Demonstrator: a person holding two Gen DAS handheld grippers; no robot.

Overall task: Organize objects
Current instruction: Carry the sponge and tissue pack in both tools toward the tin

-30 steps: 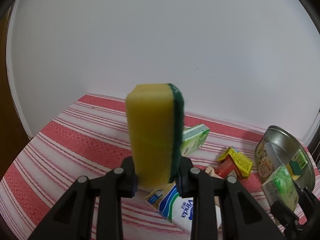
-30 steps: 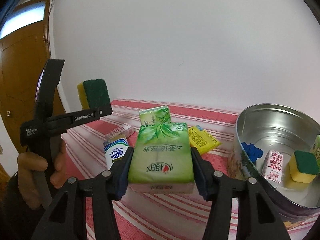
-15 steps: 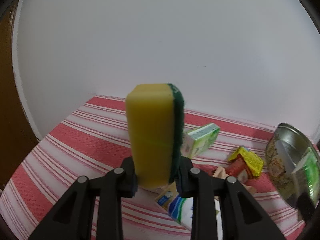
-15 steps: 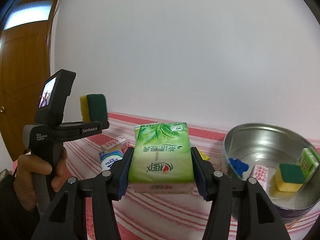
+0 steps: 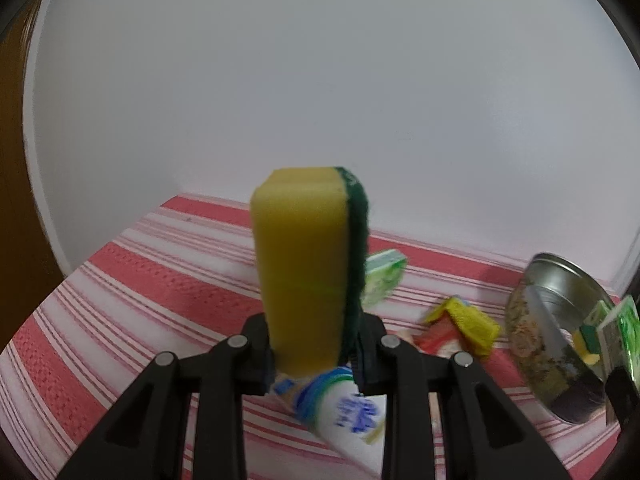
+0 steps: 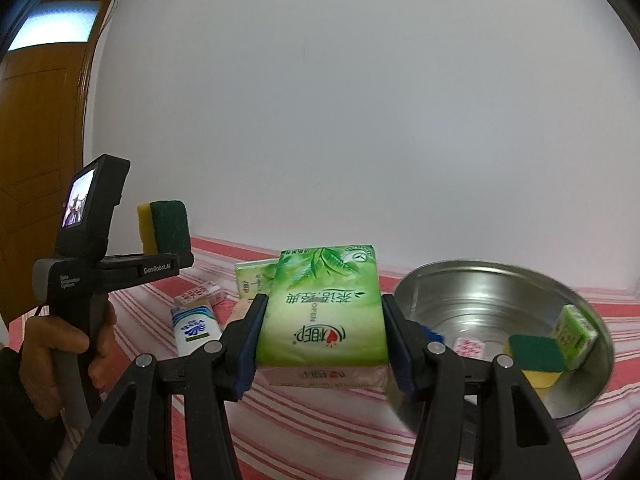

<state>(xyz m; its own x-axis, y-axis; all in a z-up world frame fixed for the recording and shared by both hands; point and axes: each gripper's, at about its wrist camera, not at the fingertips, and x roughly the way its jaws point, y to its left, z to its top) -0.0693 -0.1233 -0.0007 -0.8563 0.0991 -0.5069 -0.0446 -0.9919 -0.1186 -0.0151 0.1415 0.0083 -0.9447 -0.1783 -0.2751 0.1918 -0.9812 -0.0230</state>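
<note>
Right gripper (image 6: 322, 344): clamped on green tissue pack (image 6: 323, 312), now raised nearer metal tin (image 6: 500, 280); deposit likely next. Left gripper (image 5: 312, 354): pinching sponge (image 5: 308, 264), left of tin.

Two sponges are seen: one held upright (image 5: 304, 268) and one in the round tin (image 6: 538, 356). Three green tissue packs are counted: one gripped (image 6: 322, 312), one behind it (image 6: 252, 280), one inside the tin (image 6: 574, 336). One blue-and-white pack (image 6: 194, 326) and one tin (image 6: 500, 280) are counted; the small packets, partly blurred, number perhaps three.
</note>
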